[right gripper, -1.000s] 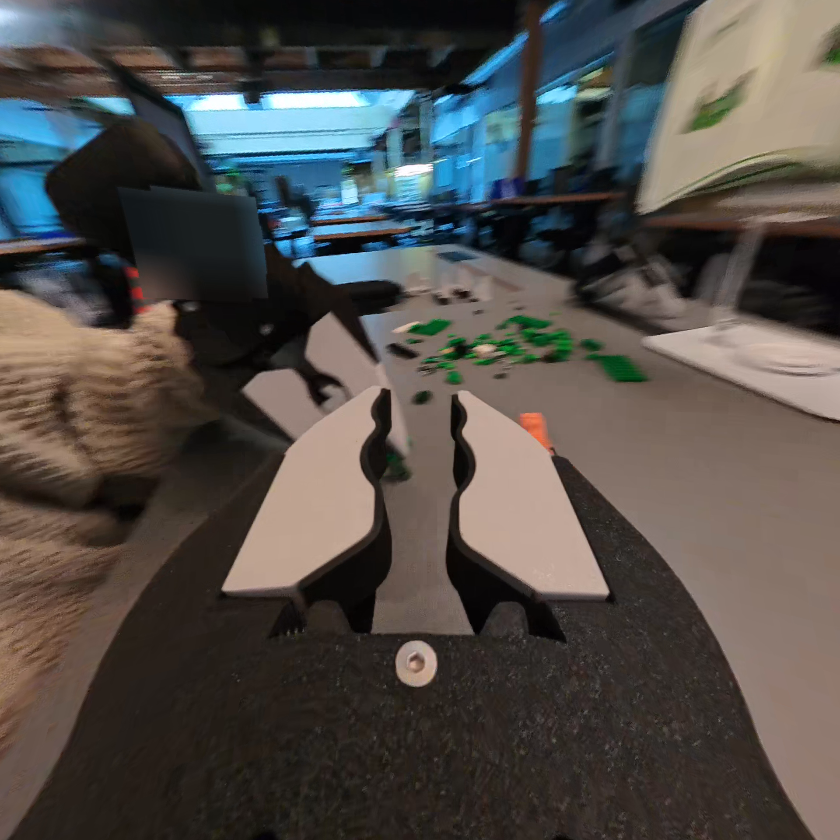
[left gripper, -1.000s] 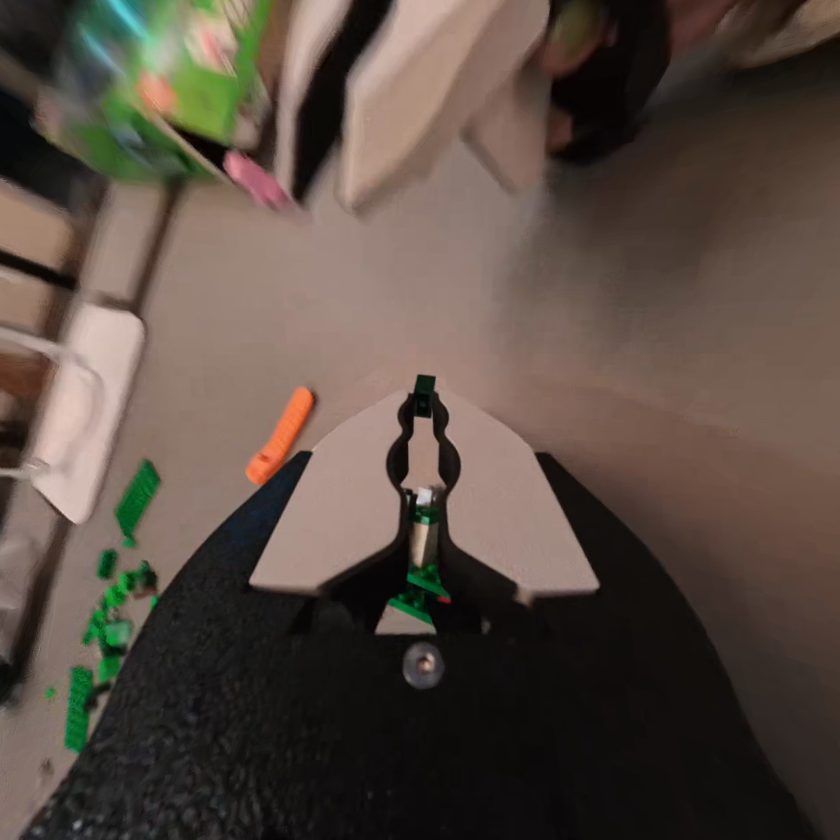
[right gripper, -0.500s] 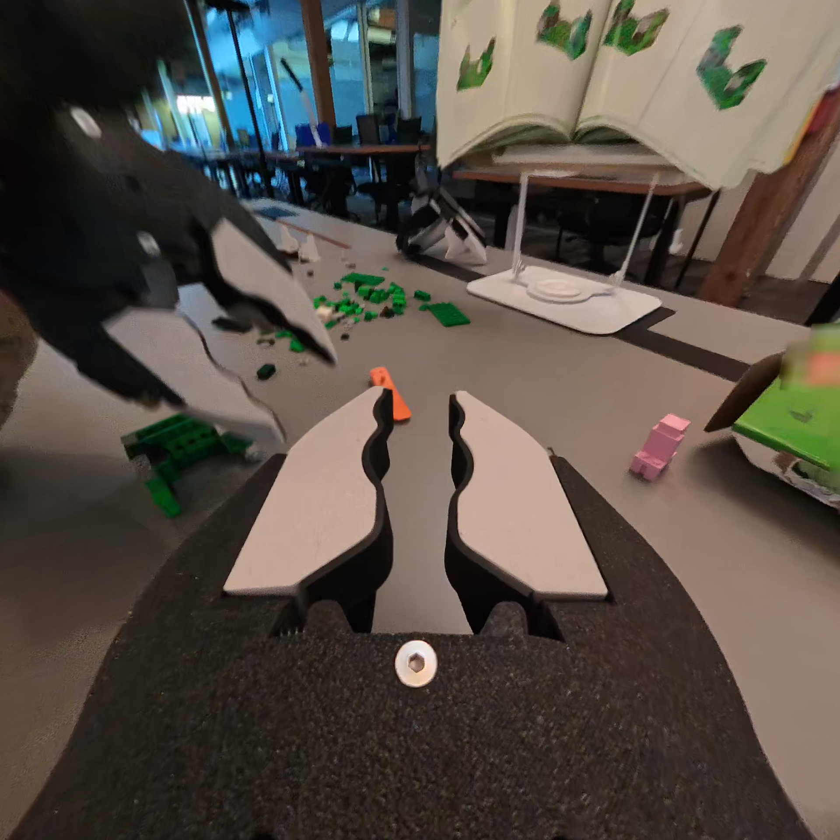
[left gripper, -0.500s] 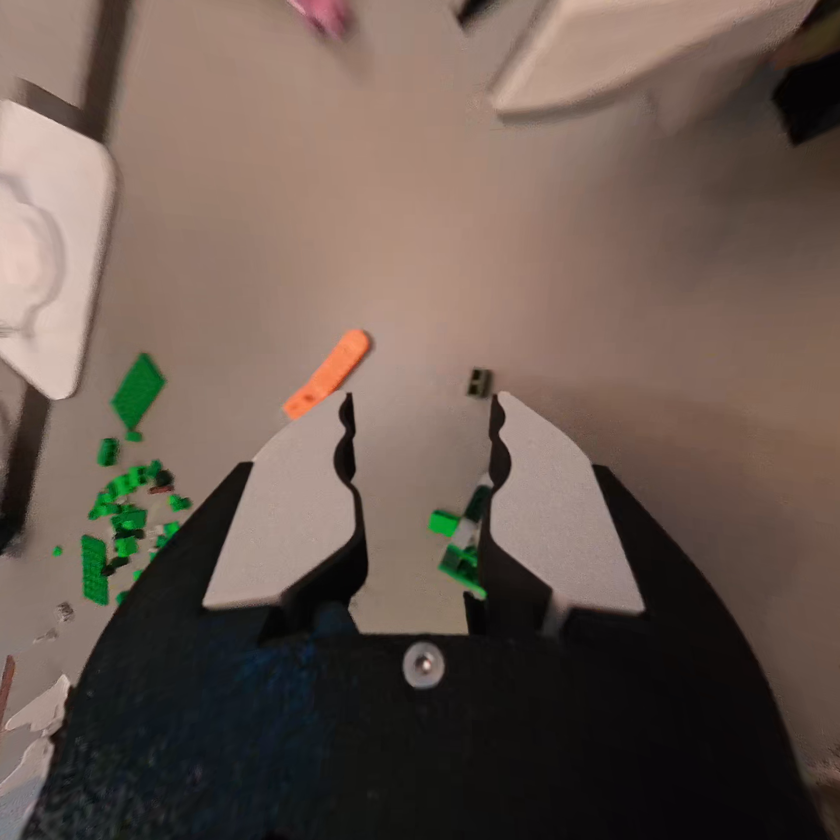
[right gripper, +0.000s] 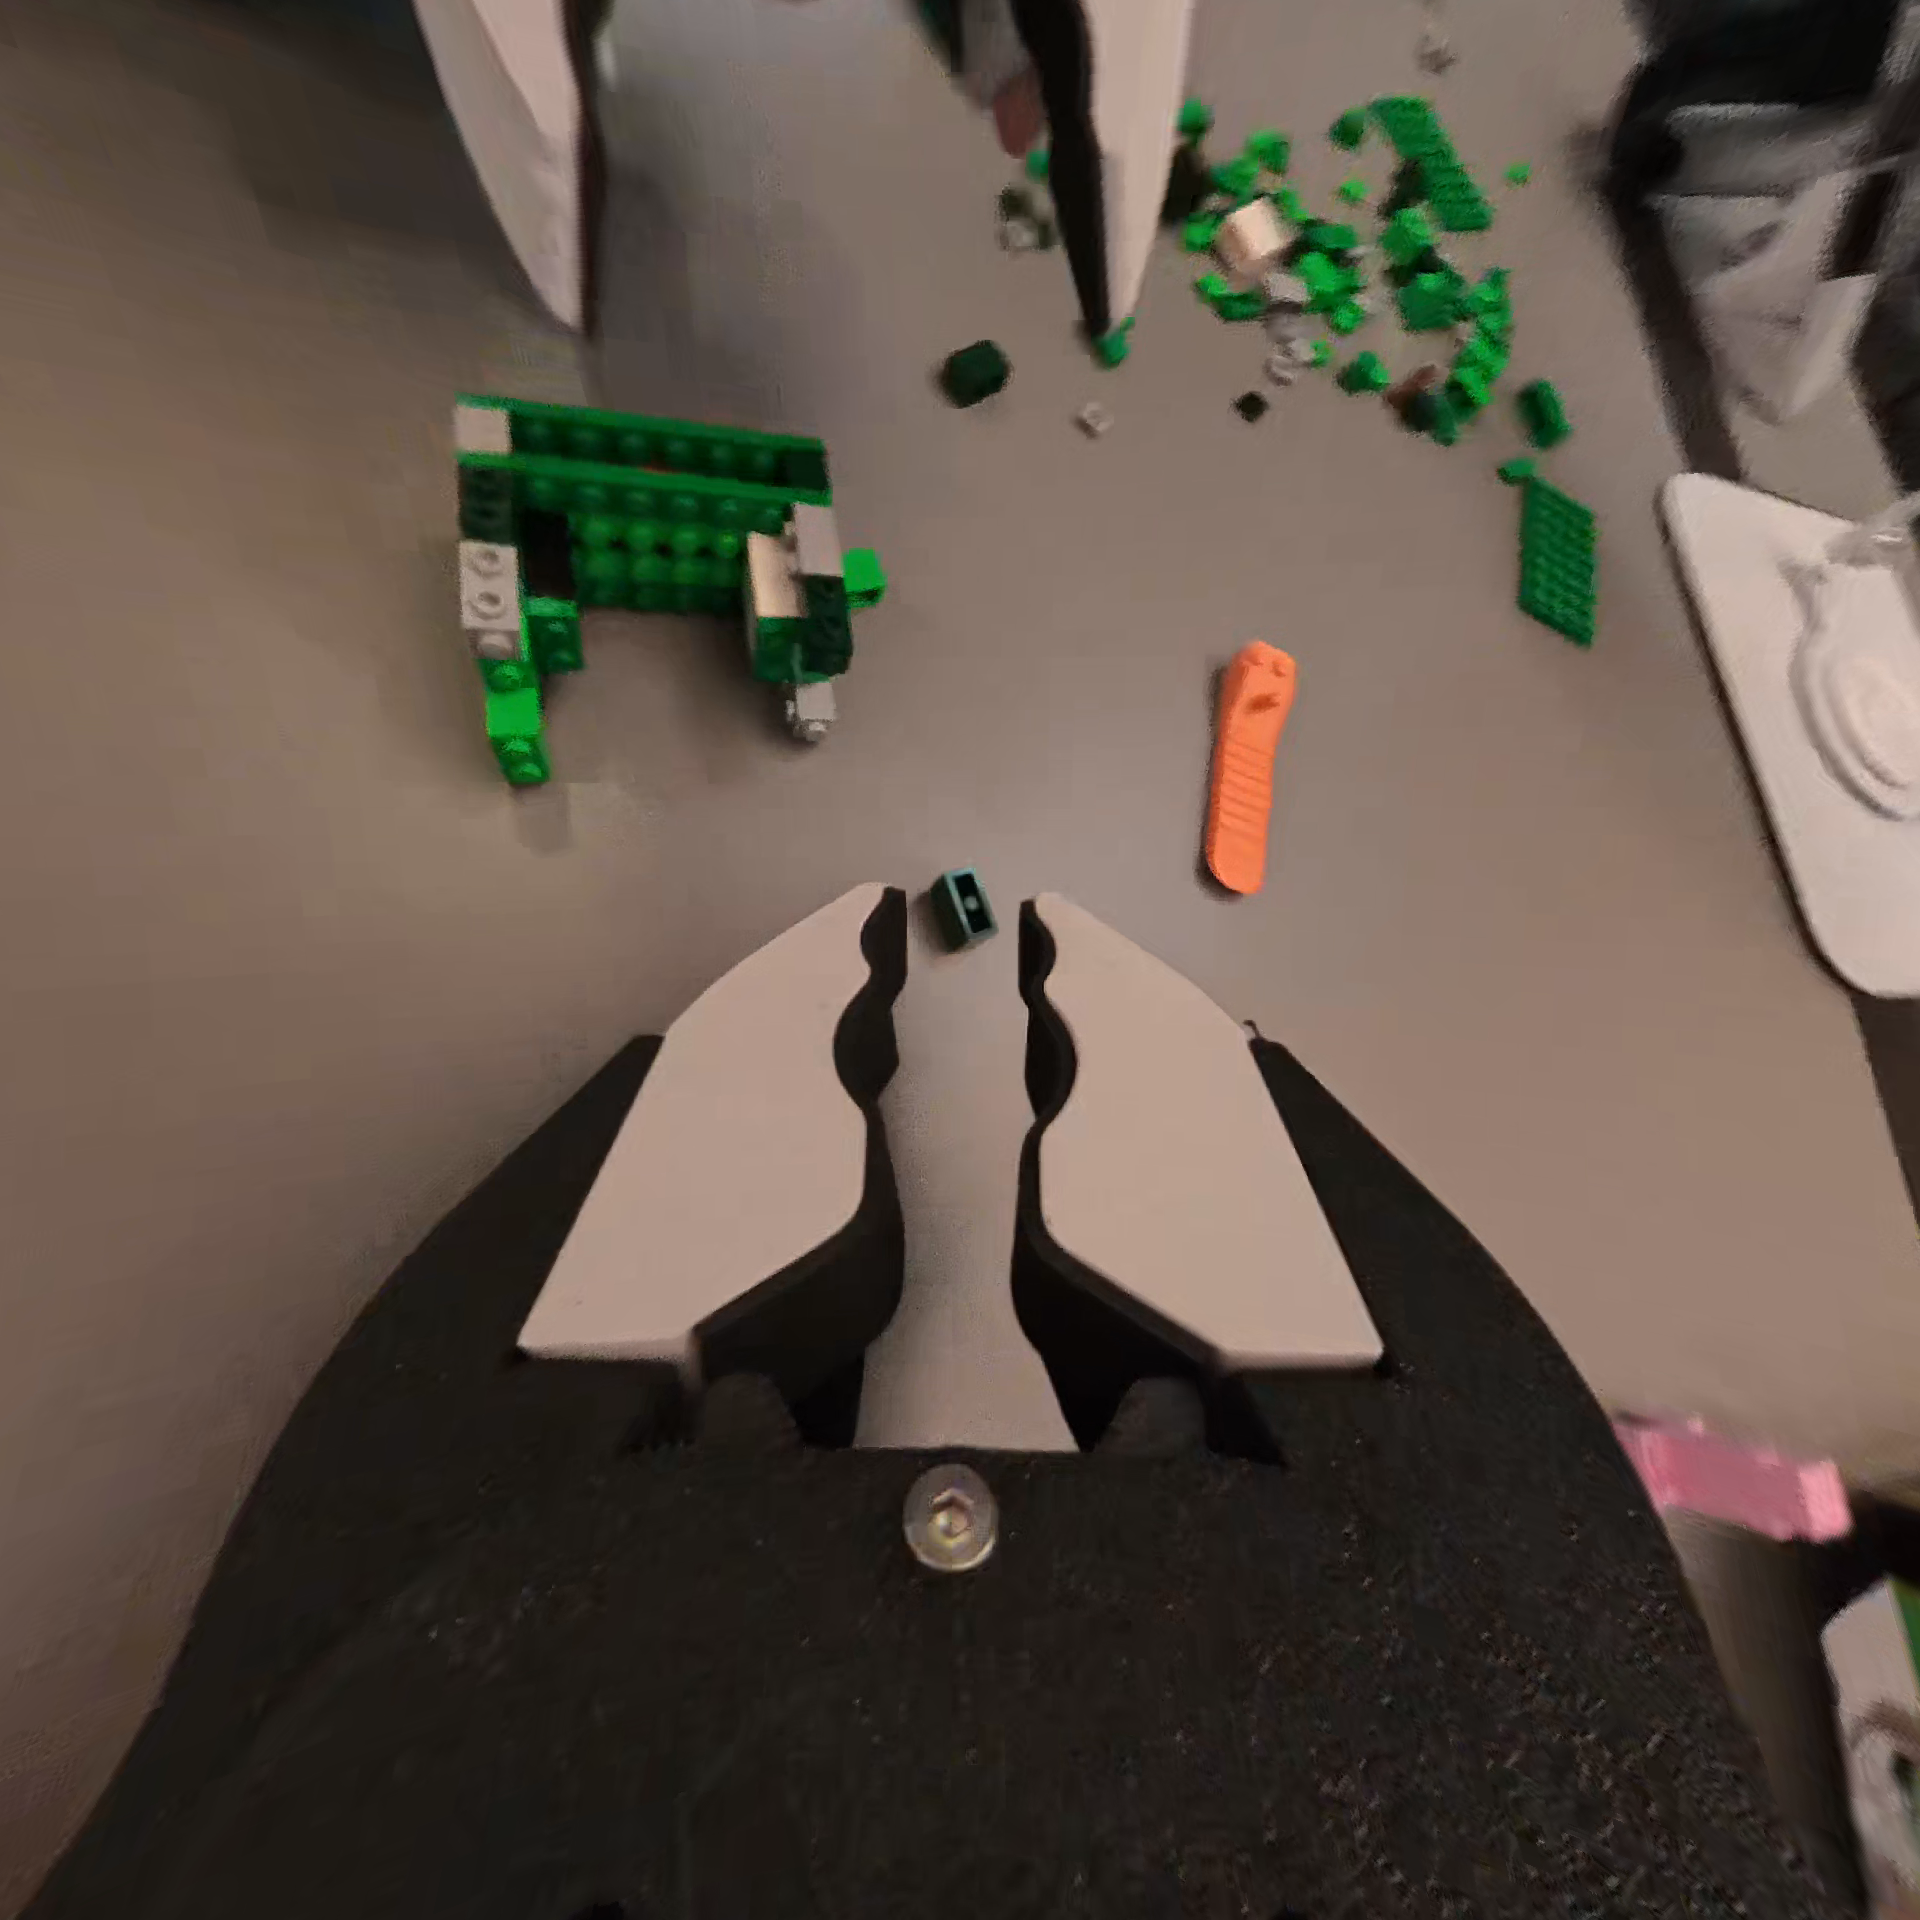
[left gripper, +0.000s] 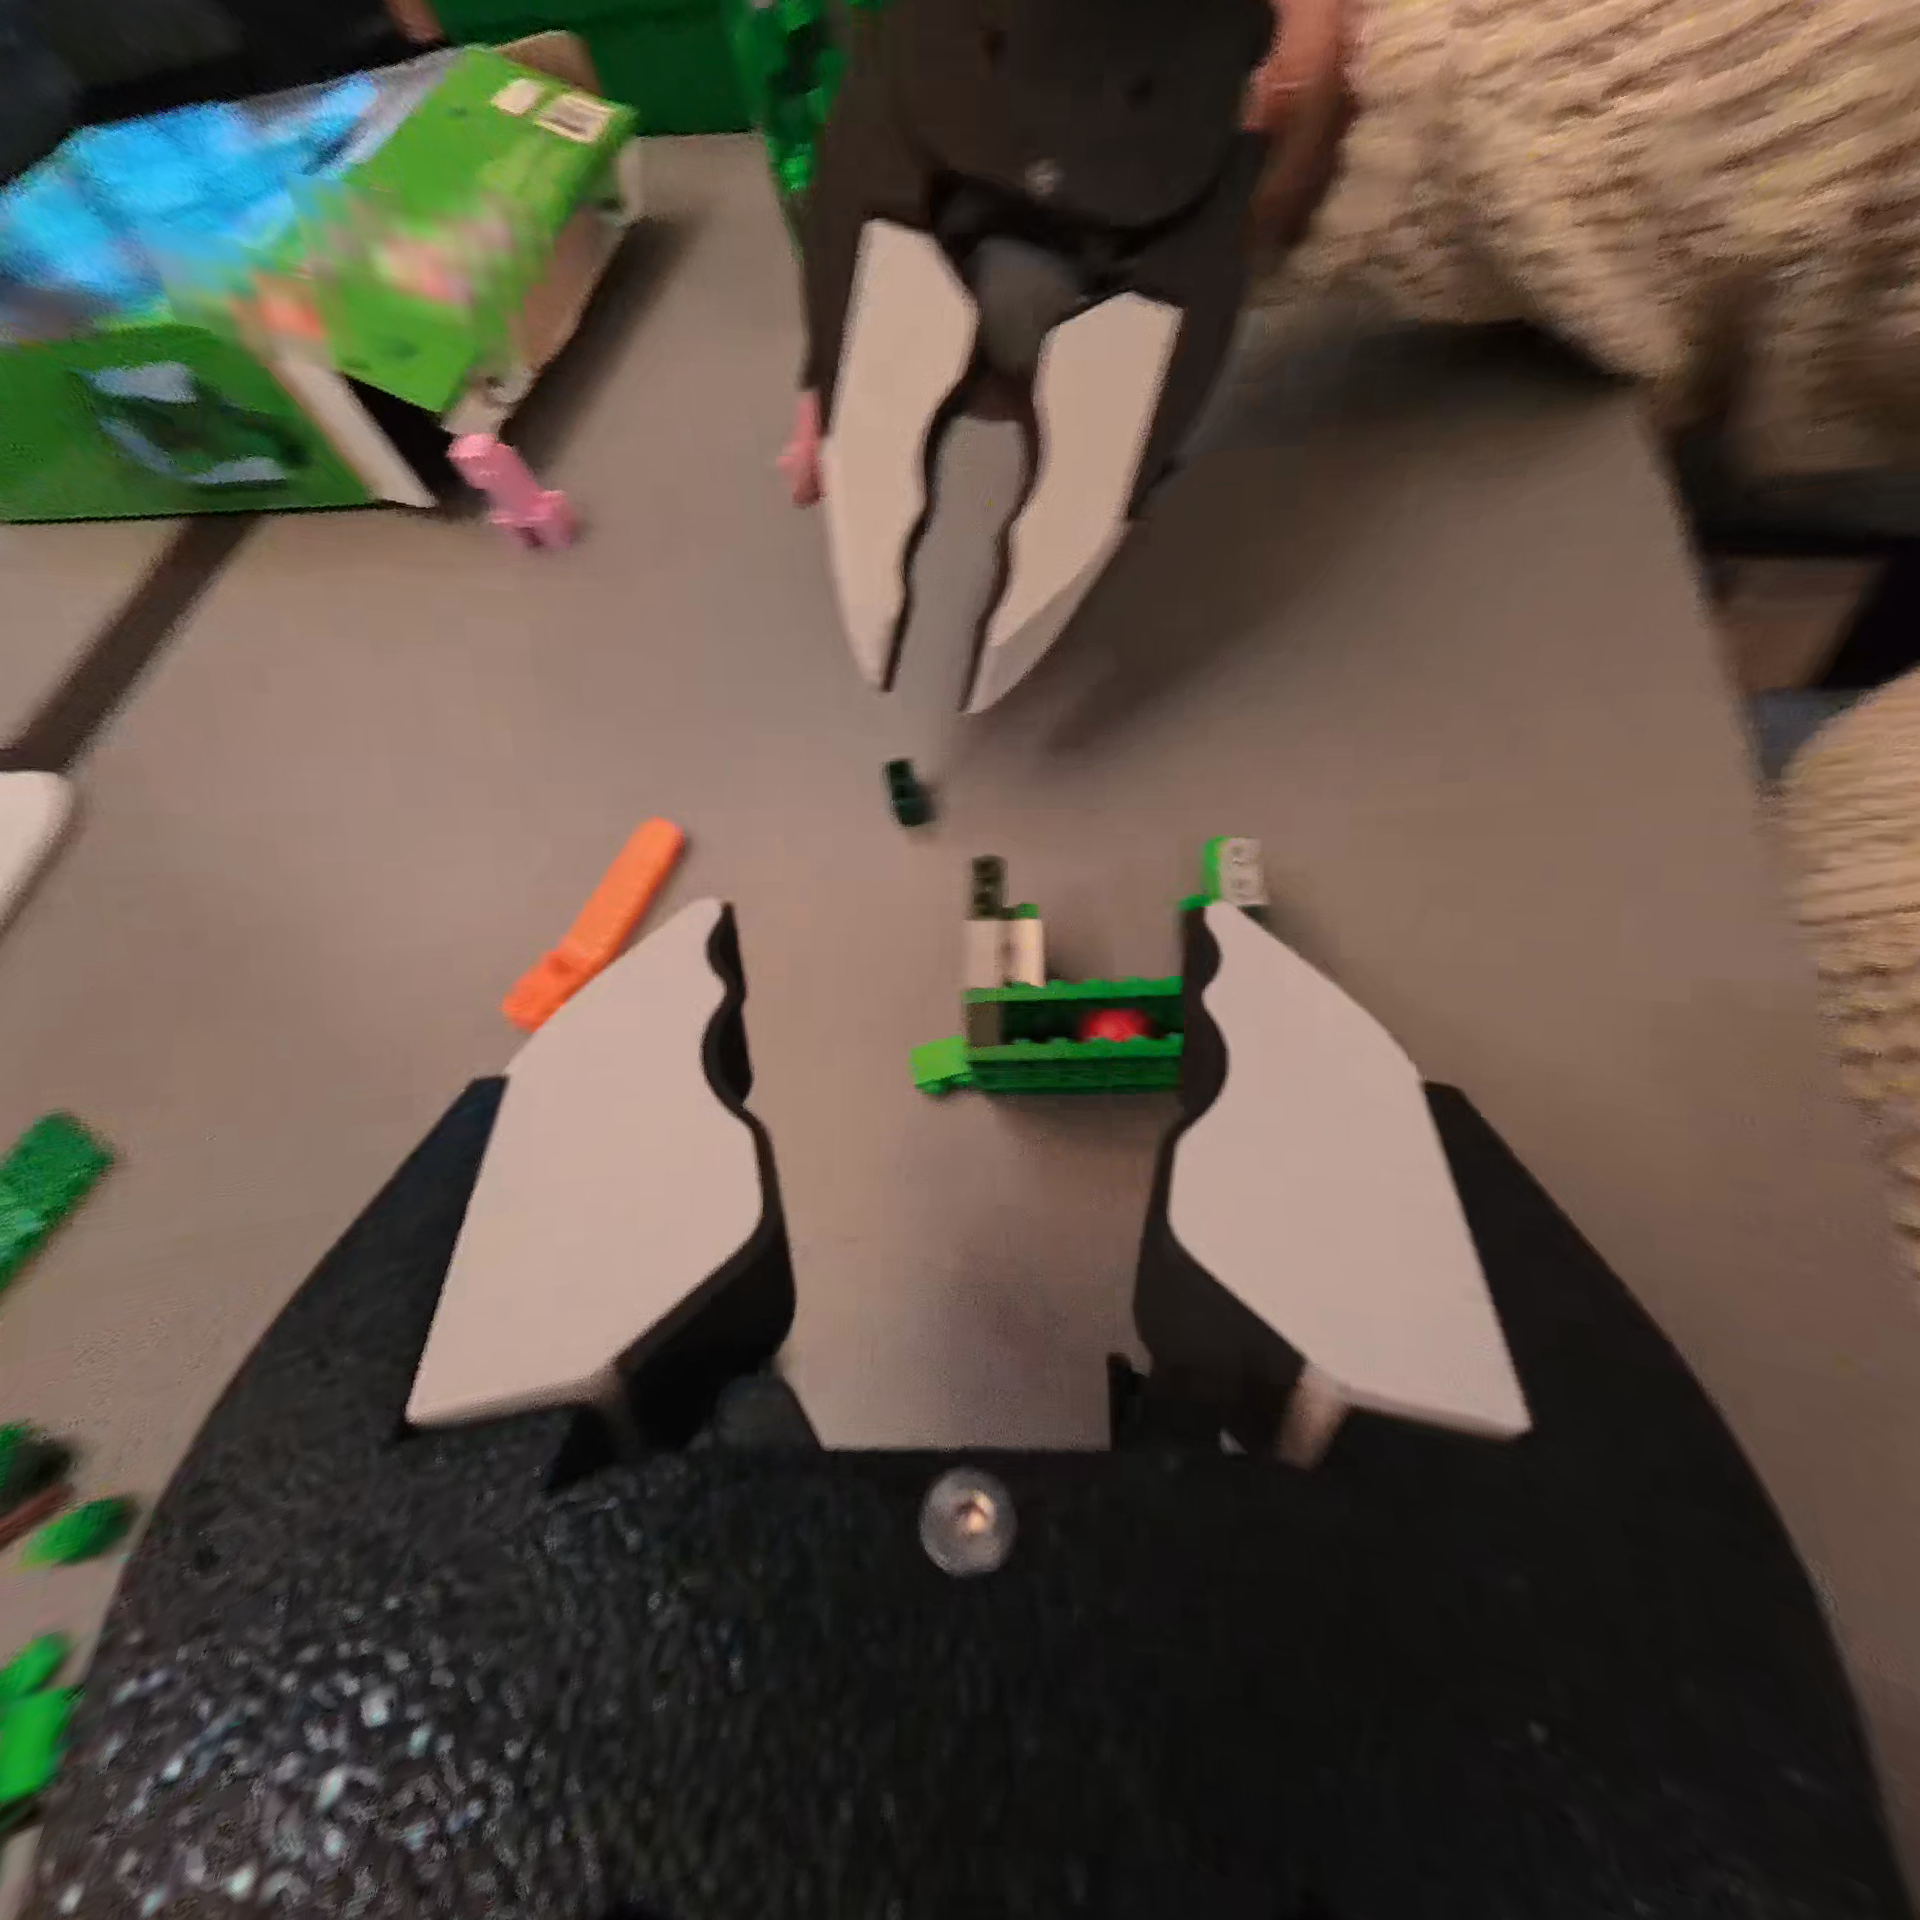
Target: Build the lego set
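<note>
The green lego build [left gripper: 1070,1029] lies on the grey table between the fingers of my left gripper [left gripper: 961,914], close to the right finger. That gripper is wide open and holds nothing. In the right wrist view the build [right gripper: 644,551] lies to the upper left. A small dark green brick [right gripper: 966,909] lies on the table between the tips of my right gripper [right gripper: 961,902], which is open with a narrow gap, not clamped. The left wrist view shows the right gripper [left gripper: 928,694] pointing down just beyond that brick [left gripper: 906,792].
An orange brick separator [right gripper: 1247,769] lies to the right of the brick. A pile of loose green pieces [right gripper: 1351,239] and a green plate [right gripper: 1555,561] lie far right, beside a white stand base [right gripper: 1818,727]. A green box [left gripper: 291,312] and pink figure [left gripper: 514,499] sit far left. The left gripper's tips are roughly 9 cm from the right gripper's.
My left gripper opened and let go of the build, which now lies on the table. My right gripper swung down over the table to the small dark green brick.
</note>
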### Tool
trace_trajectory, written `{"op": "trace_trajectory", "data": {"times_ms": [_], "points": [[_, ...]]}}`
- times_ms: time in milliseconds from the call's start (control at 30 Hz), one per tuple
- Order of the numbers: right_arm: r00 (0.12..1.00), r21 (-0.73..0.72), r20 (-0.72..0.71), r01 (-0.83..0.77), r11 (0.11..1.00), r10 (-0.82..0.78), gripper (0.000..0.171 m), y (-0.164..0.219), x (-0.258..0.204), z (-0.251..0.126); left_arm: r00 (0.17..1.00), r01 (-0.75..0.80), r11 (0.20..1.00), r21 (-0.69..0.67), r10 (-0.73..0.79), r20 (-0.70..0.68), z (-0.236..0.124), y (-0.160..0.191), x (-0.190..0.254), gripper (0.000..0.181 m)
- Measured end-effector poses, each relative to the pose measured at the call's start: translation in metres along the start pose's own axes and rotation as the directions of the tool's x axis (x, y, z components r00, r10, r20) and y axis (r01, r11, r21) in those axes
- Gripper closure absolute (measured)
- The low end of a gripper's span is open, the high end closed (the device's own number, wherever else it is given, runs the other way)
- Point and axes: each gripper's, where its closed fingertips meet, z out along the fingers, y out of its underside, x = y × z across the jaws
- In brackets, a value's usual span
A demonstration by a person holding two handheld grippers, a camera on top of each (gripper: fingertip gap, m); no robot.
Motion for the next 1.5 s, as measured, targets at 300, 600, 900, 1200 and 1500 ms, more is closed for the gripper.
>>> {"op": "trace_trajectory", "data": {"times_ms": [300,600,900,1200,1500], "points": [[0.972,-0.295,0.226,0.136,0.946,-0.07,0.163,0.016,0.0,0.032,0.992,0.065,0.996,-0.053,-0.07,-0.103,0.012,0.025,0.027,0.059],[0.953,0.092,0.261,-0.185,0.978,0.156,0.163,-0.014,-0.021,0.008,0.998,-0.053,0.987,-0.153,0.055,0.01,0.033,0.038,0.028,0.065],[0.82,0.629,0.464,-0.571,0.527,0.335,0.163,-0.096,-0.003,-0.051,0.846,-0.281,0.945,0.165,0.163,0.507,0.001,-0.048,0.0,0.137],[0.917,0.697,0.343,-0.393,0.601,0.203,0.163,-0.11,-0.023,-0.052,0.97,0.037,0.873,0.486,-0.148,0.193,0.008,-0.077,0.023,0.166],[0.98,0.564,0.195,-0.147,0.813,0.041,0.163,-0.081,-0.035,-0.036,0.972,-0.106,0.962,0.252,0.046,0.232,0.027,-0.052,0.029,0.174]]}}
